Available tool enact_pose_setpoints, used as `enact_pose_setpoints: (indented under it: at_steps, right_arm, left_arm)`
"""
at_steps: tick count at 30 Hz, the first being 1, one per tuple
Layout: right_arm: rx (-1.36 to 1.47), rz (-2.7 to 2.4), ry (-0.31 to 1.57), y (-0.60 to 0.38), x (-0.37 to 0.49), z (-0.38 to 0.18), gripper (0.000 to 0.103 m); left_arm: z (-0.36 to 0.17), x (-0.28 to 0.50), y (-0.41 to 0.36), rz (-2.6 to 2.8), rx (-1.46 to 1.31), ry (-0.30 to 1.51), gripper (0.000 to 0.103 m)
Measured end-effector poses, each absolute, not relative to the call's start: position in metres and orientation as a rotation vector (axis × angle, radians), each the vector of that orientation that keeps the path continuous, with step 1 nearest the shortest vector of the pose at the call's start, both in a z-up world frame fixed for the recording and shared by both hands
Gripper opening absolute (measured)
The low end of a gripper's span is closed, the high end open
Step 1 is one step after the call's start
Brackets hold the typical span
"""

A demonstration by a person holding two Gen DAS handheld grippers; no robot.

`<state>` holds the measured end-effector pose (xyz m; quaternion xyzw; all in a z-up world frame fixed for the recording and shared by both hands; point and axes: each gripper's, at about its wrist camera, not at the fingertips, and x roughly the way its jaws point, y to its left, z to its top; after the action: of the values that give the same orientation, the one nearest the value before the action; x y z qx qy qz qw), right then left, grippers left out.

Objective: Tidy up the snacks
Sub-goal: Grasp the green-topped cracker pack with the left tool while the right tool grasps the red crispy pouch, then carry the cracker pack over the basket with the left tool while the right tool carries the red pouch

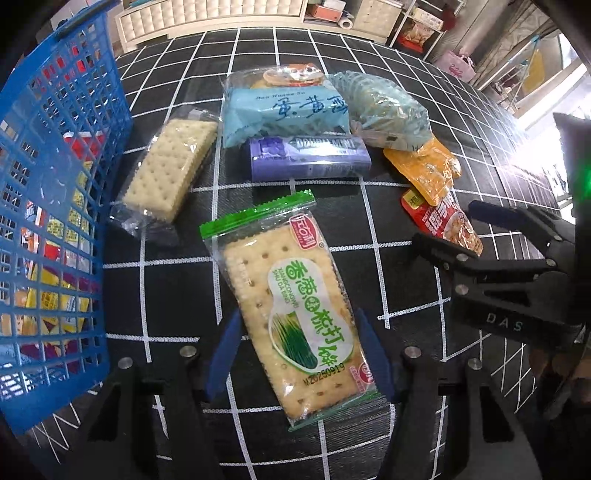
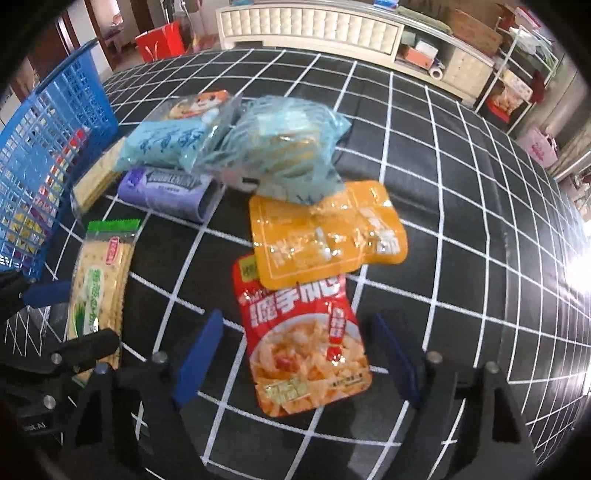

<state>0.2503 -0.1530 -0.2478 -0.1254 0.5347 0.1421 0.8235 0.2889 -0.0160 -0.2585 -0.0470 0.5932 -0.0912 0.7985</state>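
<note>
A green-topped cracker packet (image 1: 295, 306) lies flat on the black checked cloth (image 1: 406, 280), and my left gripper (image 1: 299, 354) stands open with a blue finger on each side of its near half. A red snack pouch (image 2: 303, 339) lies between the open blue fingers of my right gripper (image 2: 297, 356), its far end tucked under an orange pouch (image 2: 325, 236). The blue mesh basket (image 1: 55, 184) stands at the left, with several packets inside. From the left wrist view, the right gripper (image 1: 447, 225) straddles the red pouch (image 1: 443, 221).
Behind the crackers lie a clear-wrapped cracker stack (image 1: 170, 170), a light blue packet (image 1: 284, 110), a purple gum pack (image 1: 310, 158) and a teal net bag (image 1: 384, 107). Beyond the cloth's far edge stand a white cabinet (image 2: 310, 29) and shelves (image 2: 517, 85).
</note>
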Motion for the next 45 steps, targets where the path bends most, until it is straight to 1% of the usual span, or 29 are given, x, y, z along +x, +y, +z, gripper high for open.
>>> enact_pose_setpoints:
  at_steps: [2, 3, 4, 6, 8, 9, 10, 12, 15, 20, 32, 39, 45]
  right_arm:
    - [-0.282, 0.325, 1.126, -0.152, 0.248, -0.247, 0.077]
    - [-0.293, 0.343, 1.113, -0.152, 0.245, -0.246, 0.07]
    - [-0.294, 0.349, 1.104, -0.15, 0.243, -0.245, 0.06]
    - [-0.295, 0.348, 1.098, -0.149, 0.24, -0.245, 0.056]
    - [-0.299, 0.357, 1.099, -0.148, 0.238, -0.245, 0.045]
    - [-0.301, 0.354, 1.099, -0.147, 0.237, -0.245, 0.037]
    - [-0.305, 0.343, 1.096, -0.146, 0.235, -0.244, 0.033]
    - [-0.319, 0.333, 1.085, -0.142, 0.226, -0.246, 0.031]
    - [-0.289, 0.327, 1.092, -0.143, 0.219, -0.245, 0.029]
    - [-0.243, 0.323, 1.075, -0.144, 0.193, -0.231, 0.028]
    - [-0.17, 0.349, 0.916, -0.135, 0.137, -0.156, 0.029]
    - [-0.176, 0.426, 0.828, -0.094, 0.115, -0.115, 0.029]
    - [-0.167, 0.479, 0.787, -0.061, 0.115, -0.088, 0.029]
  left_arm:
    - [-0.253, 0.292, -0.023, -0.201, -0.094, 1.266, 0.059]
    - [-0.251, 0.293, -0.021, -0.203, -0.091, 1.263, 0.059]
    - [-0.252, 0.294, -0.02, -0.205, -0.086, 1.259, 0.059]
    - [-0.249, 0.297, -0.019, -0.209, -0.086, 1.257, 0.059]
    - [-0.247, 0.296, -0.018, -0.218, -0.083, 1.256, 0.059]
    - [-0.243, 0.289, -0.019, -0.222, -0.083, 1.255, 0.058]
    - [-0.242, 0.289, -0.018, -0.226, -0.085, 1.254, 0.058]
    - [-0.242, 0.286, -0.016, -0.229, -0.093, 1.257, 0.057]
    - [-0.238, 0.278, -0.015, -0.242, -0.112, 1.251, 0.056]
    - [-0.217, 0.259, -0.012, -0.255, -0.085, 1.203, 0.056]
    - [-0.15, 0.205, 0.009, -0.251, -0.081, 1.045, 0.056]
    - [-0.107, 0.185, 0.032, -0.248, -0.069, 0.955, 0.056]
    - [-0.071, 0.181, 0.073, -0.212, -0.048, 0.902, 0.056]
